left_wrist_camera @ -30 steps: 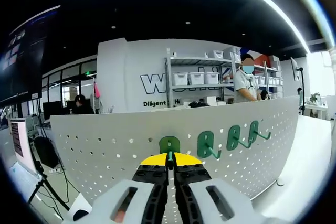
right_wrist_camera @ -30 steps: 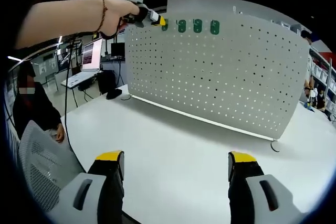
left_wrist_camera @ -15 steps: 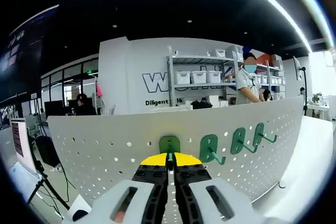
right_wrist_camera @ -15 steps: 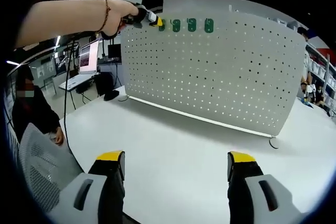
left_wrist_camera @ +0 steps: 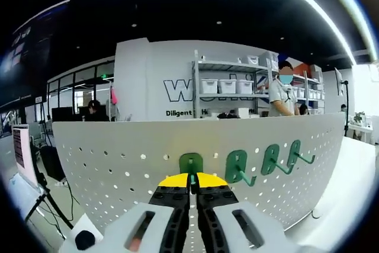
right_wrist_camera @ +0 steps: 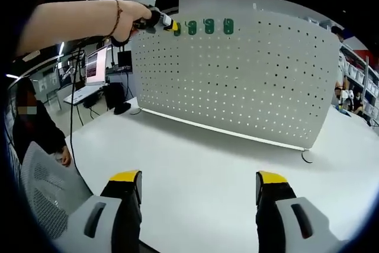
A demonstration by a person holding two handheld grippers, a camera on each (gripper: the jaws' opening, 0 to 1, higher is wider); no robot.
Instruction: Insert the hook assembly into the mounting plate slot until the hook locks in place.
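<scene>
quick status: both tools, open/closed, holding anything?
Left tool: closed on the green hook, at the pegboard.
Right tool: open, holding nothing, over the white table.

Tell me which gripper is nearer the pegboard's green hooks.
Left. The left gripper is shut on a green hook at the pegboard; the right gripper hangs open above the table.

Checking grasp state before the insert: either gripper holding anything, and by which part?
Left gripper is shut on the green hook, pinching its prong at the pegboard. Right gripper is open, holding nothing.
</scene>
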